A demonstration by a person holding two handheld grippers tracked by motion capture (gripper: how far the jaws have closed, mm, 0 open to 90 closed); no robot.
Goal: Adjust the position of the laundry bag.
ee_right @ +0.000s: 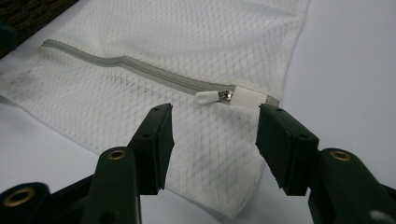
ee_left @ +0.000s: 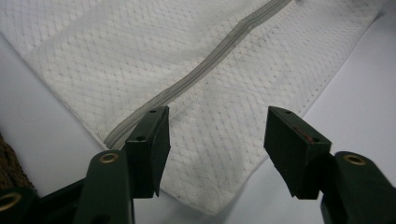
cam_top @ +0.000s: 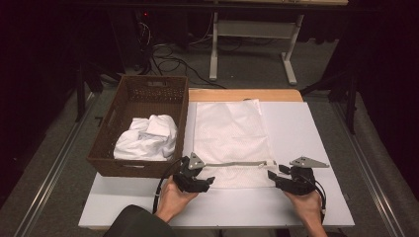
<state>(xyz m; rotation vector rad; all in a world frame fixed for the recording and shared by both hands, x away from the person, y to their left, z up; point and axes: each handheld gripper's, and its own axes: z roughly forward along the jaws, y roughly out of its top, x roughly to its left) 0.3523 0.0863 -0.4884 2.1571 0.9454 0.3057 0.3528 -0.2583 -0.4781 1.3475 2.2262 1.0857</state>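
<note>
A white mesh laundry bag lies flat on the white table, its grey zipper running across its near end. My left gripper sits at the bag's near left corner, jaws open above the mesh beside the zipper. My right gripper sits at the near right corner, jaws open, with the white zipper pull just beyond the tips. Neither gripper holds anything.
A brown wicker basket with crumpled white cloth inside stands left of the bag, close to my left gripper. The table's wooden far edge lies behind the bag. Bare white tabletop stretches to the right.
</note>
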